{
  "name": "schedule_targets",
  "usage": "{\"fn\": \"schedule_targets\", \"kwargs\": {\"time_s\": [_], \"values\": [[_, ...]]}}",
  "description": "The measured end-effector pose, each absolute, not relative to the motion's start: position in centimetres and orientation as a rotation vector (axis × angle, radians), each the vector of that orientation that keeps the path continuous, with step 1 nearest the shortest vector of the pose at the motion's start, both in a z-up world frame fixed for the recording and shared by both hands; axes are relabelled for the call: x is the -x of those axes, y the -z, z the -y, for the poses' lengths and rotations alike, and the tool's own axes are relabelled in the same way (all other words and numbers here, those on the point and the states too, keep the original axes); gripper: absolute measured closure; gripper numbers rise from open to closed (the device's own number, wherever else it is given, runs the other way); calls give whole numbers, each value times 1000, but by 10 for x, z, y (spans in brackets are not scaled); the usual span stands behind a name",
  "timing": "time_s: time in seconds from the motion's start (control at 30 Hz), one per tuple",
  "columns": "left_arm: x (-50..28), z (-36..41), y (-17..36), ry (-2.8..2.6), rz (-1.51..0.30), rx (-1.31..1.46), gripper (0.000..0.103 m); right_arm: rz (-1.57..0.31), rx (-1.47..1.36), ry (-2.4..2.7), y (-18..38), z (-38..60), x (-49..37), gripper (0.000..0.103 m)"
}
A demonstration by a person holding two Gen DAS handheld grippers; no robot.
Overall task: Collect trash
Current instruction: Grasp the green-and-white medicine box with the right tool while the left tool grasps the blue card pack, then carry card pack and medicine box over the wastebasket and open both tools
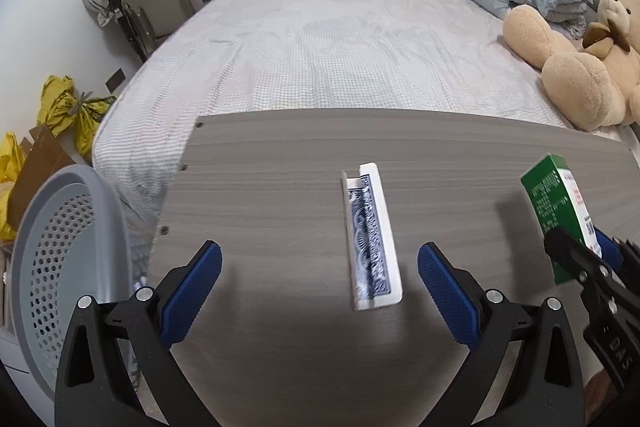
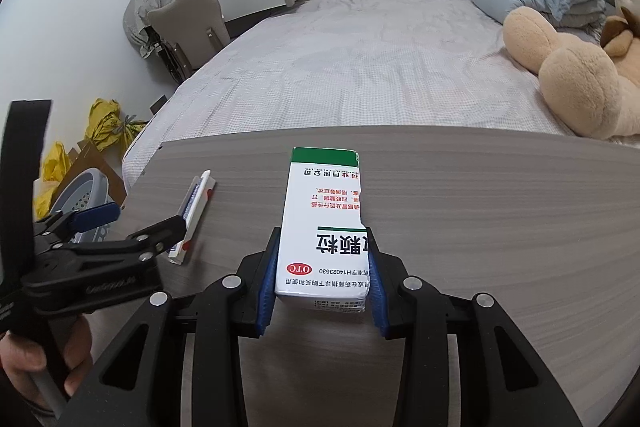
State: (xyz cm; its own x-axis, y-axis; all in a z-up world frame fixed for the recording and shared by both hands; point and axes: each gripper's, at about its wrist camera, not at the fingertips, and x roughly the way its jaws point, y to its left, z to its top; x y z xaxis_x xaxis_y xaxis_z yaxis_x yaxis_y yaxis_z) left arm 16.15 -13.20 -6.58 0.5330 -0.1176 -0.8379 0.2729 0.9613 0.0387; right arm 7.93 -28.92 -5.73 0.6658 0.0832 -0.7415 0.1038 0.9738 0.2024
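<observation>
My right gripper point(image 2: 322, 263) is shut on a green and white medicine box point(image 2: 324, 223) and holds it over the grey wooden table point(image 2: 500, 227). The box also shows at the right of the left wrist view point(image 1: 560, 211). A blue and white playing-card box point(image 1: 372, 239) lies on the table, between the fingers of my open left gripper point(image 1: 320, 279) and just ahead of them. In the right wrist view the card box point(image 2: 194, 211) lies left of the medicine box, with the left gripper point(image 2: 132, 223) over its near end.
A grey perforated waste basket point(image 1: 60, 259) stands off the table's left edge, low down. Yellow bags point(image 1: 72, 107) and cardboard lie on the floor behind it. Beyond the table is a bed point(image 1: 320, 47) with a teddy bear point(image 1: 576, 67) and pillows.
</observation>
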Motion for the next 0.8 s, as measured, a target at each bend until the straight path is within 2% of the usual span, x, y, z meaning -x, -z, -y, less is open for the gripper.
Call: {"fn": "schedule_targets", "kwargs": {"time_s": [0.27, 0.5, 0.57, 0.63, 0.8], "values": [[-173, 141, 81, 233, -1013, -143, 8, -831, -263, 12, 57, 296, -72, 66], [-173, 143, 83, 256, -1022, -140, 39, -818, -276, 10, 54, 297, -69, 66], [-172, 144, 81, 268, -1018, -145, 55, -813, -276, 13, 53, 297, -67, 66], [-171, 145, 80, 288, -1021, -142, 79, -811, -277, 15, 52, 297, -66, 66], [-163, 139, 76, 312, -1026, -121, 81, -811, -266, 20, 50, 294, -63, 66]]}}
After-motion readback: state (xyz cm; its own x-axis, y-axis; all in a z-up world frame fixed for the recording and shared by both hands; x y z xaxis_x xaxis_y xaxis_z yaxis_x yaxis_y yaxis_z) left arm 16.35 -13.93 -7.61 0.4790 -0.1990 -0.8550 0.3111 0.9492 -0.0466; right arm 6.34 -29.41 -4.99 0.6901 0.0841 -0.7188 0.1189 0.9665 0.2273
